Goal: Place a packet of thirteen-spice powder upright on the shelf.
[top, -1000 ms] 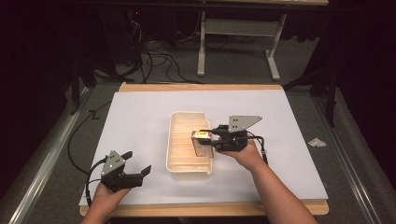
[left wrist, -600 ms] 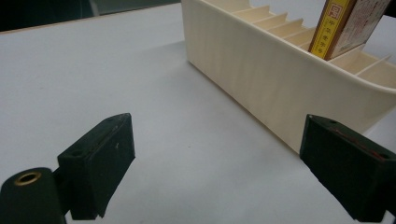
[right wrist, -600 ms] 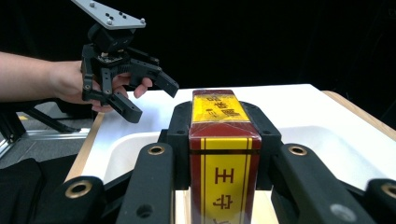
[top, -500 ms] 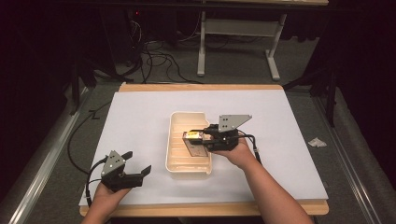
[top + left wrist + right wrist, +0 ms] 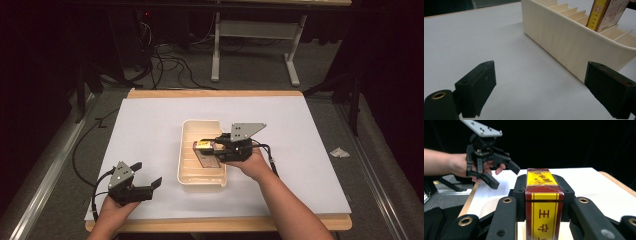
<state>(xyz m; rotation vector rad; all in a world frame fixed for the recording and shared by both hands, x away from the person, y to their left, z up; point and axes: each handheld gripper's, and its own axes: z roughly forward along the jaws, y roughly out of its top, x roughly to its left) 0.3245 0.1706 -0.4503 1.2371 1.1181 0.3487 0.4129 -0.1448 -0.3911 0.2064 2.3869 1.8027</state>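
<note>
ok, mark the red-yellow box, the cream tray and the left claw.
red-yellow box (image 5: 543, 205), right gripper view, front face.
cream tray (image 5: 200, 177), high view, bare floor near front wall.
left claw (image 5: 147, 176), high view, midway between fingertips.

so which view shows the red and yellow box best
The right gripper view: the red and yellow box sits close up, clamped between the right gripper's jaws, printed characters visible. The left gripper view catches its lower part above the cream tray's wall. The high view shows it small.

Both grippers are black, the left gripper (image 5: 145, 186) and right gripper (image 5: 210, 149) each topped by a grey three-cornered plate with small screws. Brass-ringed pivots show on the right gripper's linkage arms. Black cables trail back from each, and the person's forearms are bare, with no sleeves.
</note>
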